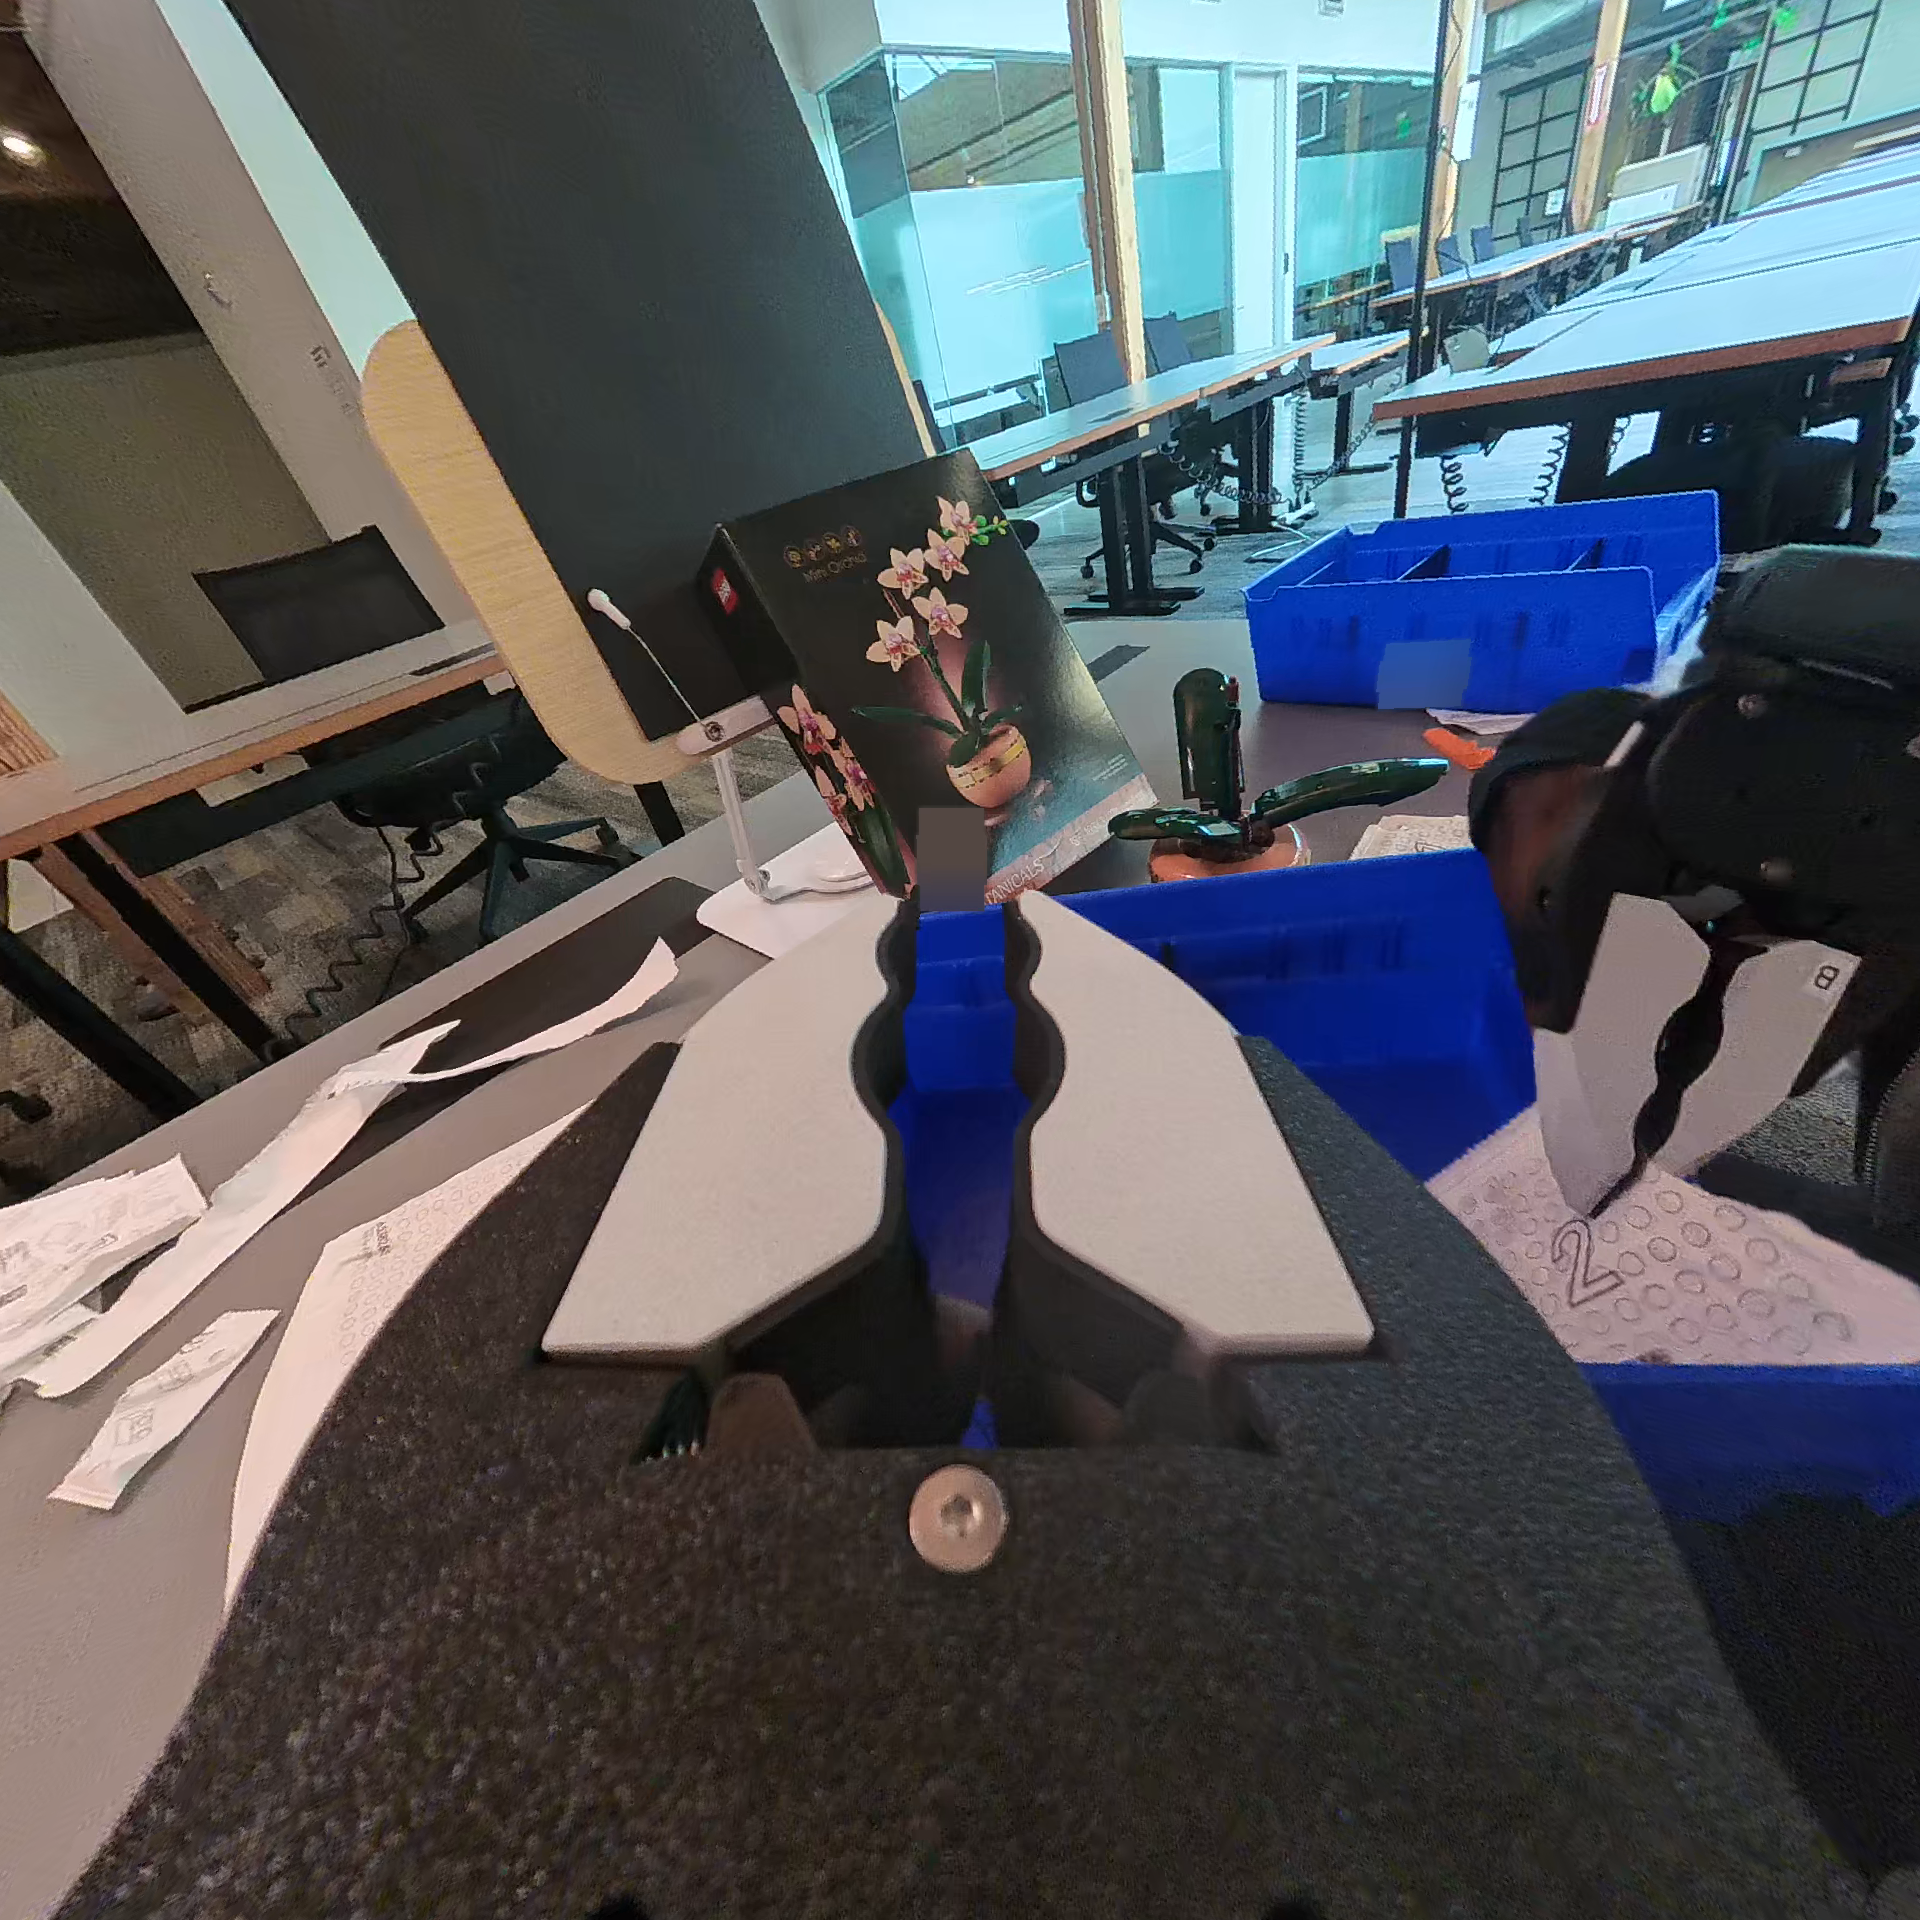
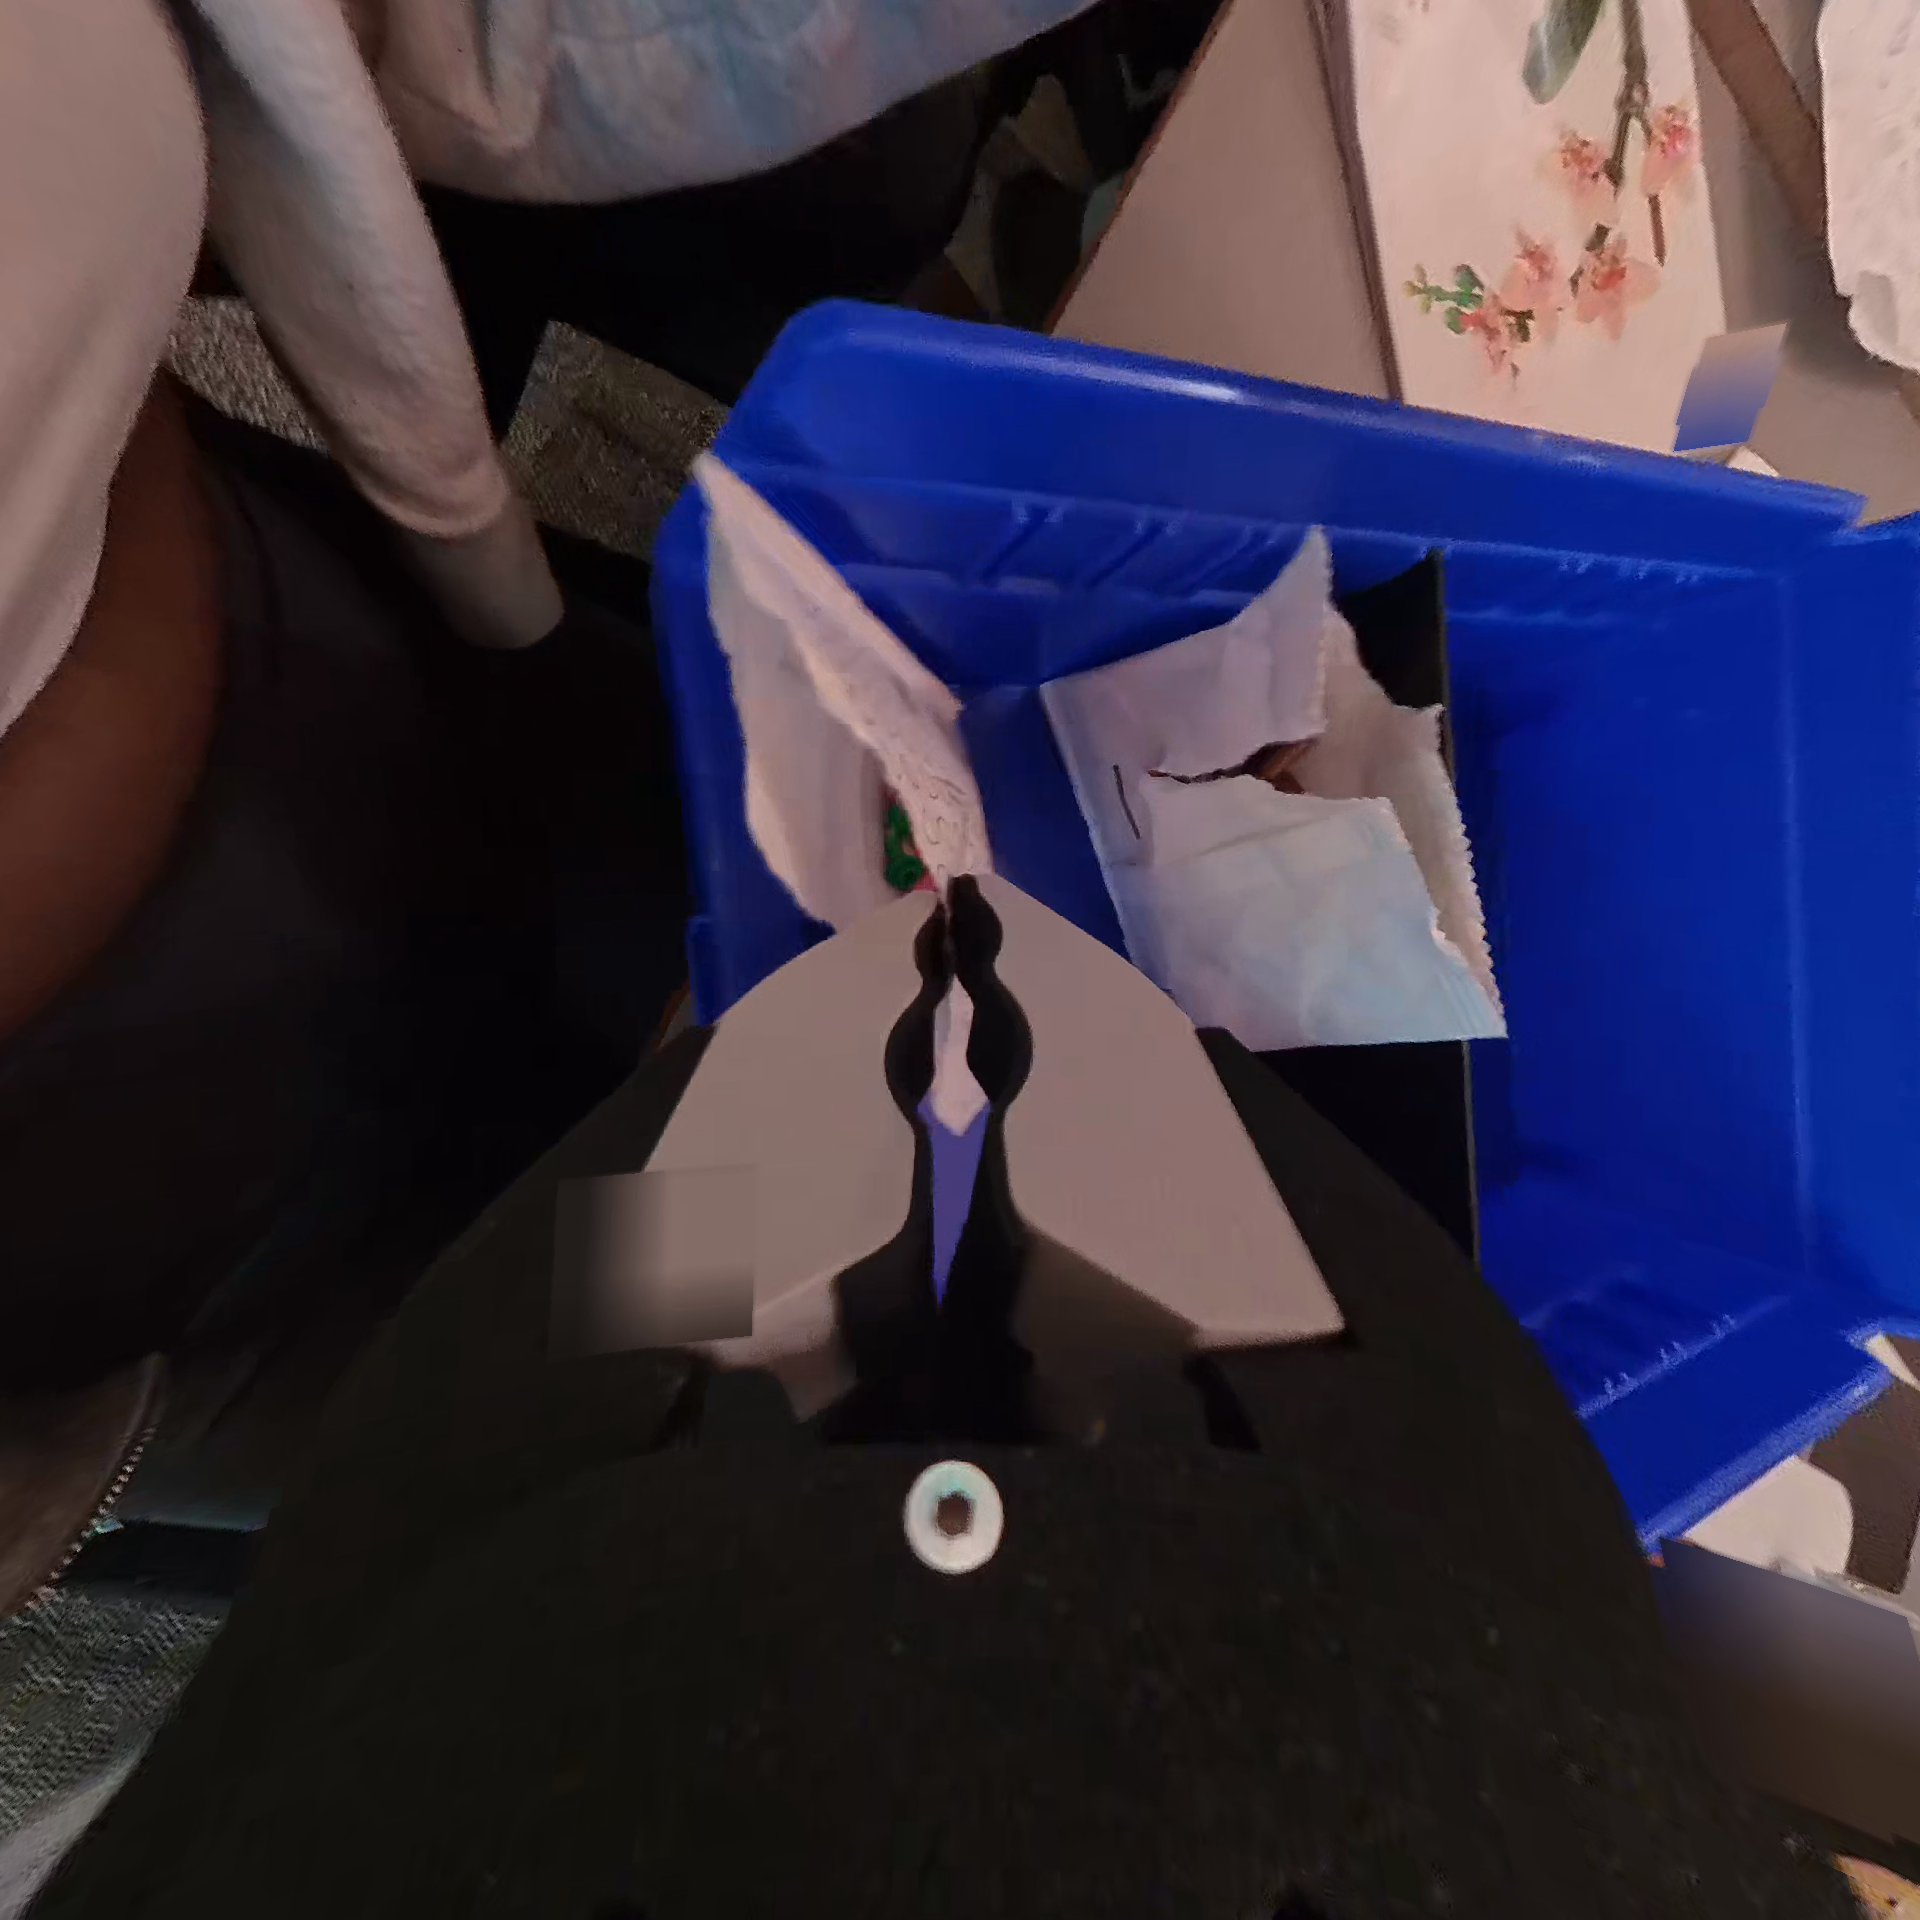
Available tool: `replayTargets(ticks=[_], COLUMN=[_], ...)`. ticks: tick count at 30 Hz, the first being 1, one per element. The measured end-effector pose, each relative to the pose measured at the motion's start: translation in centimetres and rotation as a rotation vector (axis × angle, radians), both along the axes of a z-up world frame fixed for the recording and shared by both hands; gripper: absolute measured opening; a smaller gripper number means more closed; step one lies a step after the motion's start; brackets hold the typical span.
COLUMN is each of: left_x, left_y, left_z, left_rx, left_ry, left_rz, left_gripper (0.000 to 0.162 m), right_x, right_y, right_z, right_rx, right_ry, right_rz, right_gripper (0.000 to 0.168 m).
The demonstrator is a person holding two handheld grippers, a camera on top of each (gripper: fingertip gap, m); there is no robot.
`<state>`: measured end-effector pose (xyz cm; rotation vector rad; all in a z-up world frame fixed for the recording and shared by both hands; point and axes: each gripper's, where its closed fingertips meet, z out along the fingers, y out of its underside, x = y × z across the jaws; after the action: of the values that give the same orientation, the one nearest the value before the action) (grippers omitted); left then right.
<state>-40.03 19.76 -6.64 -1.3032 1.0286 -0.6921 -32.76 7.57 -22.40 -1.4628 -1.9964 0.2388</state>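
The right gripper [image 2: 956, 899] pinches a torn white paper bag [image 2: 831, 727] over the near corner of a blue bin [image 2: 1299, 416]. The left gripper [image 1: 961, 920] holds nothing, its fingers a little apart, above the same bin. More torn bags [image 1: 94, 1236] lie along the worktop's left edge. A flower-picture box [image 1: 935, 665] stands behind.

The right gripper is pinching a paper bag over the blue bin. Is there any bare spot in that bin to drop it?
Right gripper pinches the paper bag at the blue bin's near-left corner. A torn bag fills the bin's middle. Bare floor shows on the right, between the black divider and the right wall, and behind the bags along the far wall.
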Motion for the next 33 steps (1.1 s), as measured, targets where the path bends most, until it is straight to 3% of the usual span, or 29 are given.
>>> replayTargets(ticks=[6,11,16,21,27,33], left_x=[-0.1,-0.3,-0.3,-0.6,-0.4,0.6], left_y=[-0.1,-0.2,-0.2,-0.2,-0.6,-1.9], left_z=[0.1,0.1,0.0,0.2,1.1,2.0], left_rx=[0.010,0.010,0.018,0.018,0.044,0.082], left_ry=[0.009,0.006,0.019,0.016,0.011,0.011], left_rz=[0.008,0.005,0.008,0.022,0.056,0.036], left_gripper=[0.016,0.016,0.017,0.019,0.021,0.021], right_x=[0.1,0.1,0.0,1.8,8.6,21.9], right_y=[1.5,2.0,2.5,1.8,0.5,-0.1], right_z=[3.0,2.8,2.9,7.0,11.4,11.8], right_rx=[-0.232,-0.419,-0.438,-0.440,-0.405,-0.330], right_ry=[0.079,0.041,0.023,0.150,0.252,0.226], right_rz=[-0.150,-0.251,-0.269,-0.283,-0.429,-0.847], right_gripper=[0.000,0.001,0.001,0.001,0.000,0.000])
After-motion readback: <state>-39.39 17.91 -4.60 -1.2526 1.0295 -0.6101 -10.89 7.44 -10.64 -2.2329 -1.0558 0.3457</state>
